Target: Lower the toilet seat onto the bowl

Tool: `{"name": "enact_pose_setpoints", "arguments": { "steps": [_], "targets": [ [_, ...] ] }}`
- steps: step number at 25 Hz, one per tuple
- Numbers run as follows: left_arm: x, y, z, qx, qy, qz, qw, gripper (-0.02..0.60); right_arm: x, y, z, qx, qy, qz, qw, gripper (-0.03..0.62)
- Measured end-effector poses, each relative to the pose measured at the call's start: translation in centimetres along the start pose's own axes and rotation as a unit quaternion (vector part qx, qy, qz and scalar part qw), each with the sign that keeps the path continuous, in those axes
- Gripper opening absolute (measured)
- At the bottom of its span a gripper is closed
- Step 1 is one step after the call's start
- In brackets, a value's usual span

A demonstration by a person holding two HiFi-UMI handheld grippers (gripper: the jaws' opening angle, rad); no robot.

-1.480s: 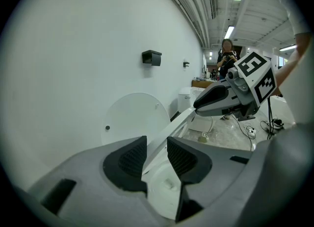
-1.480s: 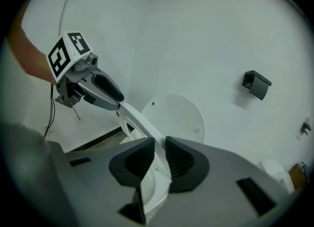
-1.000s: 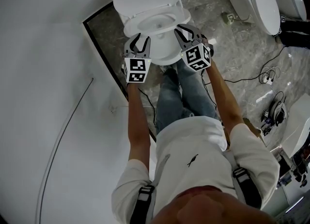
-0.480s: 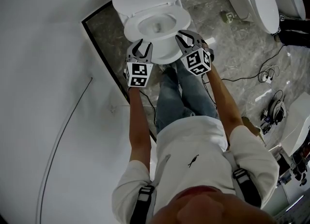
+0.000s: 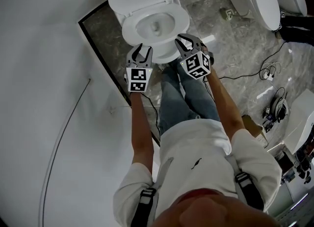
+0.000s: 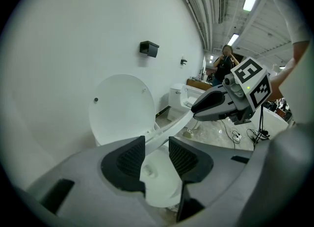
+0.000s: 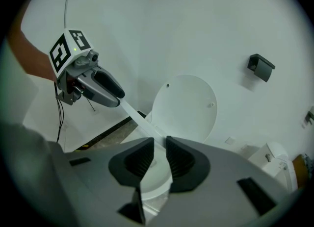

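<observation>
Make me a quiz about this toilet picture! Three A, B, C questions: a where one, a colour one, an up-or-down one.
1. Where is the small black box-shaped holder? A. on the white wall above the white ceramic toilet; B. on the floor; C. on a table.
2. What colour is the round plastic toilet lid? A. blue; B. white; C. black.
3. How does that lid stand? A. shut flat; B. lying on the floor; C. raised.
Answers: 1 A, it hangs high there; 2 B, like the toilet; 3 C, it stands upright by the wall.
</observation>
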State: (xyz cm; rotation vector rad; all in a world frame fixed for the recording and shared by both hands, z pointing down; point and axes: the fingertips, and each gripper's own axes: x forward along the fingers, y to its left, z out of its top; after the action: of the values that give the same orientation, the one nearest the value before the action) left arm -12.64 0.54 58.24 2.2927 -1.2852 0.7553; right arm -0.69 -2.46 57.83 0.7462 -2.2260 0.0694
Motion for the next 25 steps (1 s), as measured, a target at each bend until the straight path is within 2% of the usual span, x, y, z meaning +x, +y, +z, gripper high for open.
{"name": "enact_pose_setpoints", "arguments": {
  "steps": [5,11,25],
  "targets": [
    [0.0,-0.6,-0.8,-0.003,0.005,0.0,1.0,0.149,-0.2,0.5,-0.8,0.004,0.003,0.008,1.0,0.086],
    [-0.3,-1.3,-1.7,-0.026,0.002,-0.002,0.9997,0.15,-0.5,1.5,-1.7,0.007,0.007,0.017,1.0,0.086],
    [-0.5,-3.3,-4.6,-0.037,0.029,0.011,0.9988,0.15,-1.0,3.6,-4.5,0.007,0.015,0.053,0.998,0.086]
  ]
}}
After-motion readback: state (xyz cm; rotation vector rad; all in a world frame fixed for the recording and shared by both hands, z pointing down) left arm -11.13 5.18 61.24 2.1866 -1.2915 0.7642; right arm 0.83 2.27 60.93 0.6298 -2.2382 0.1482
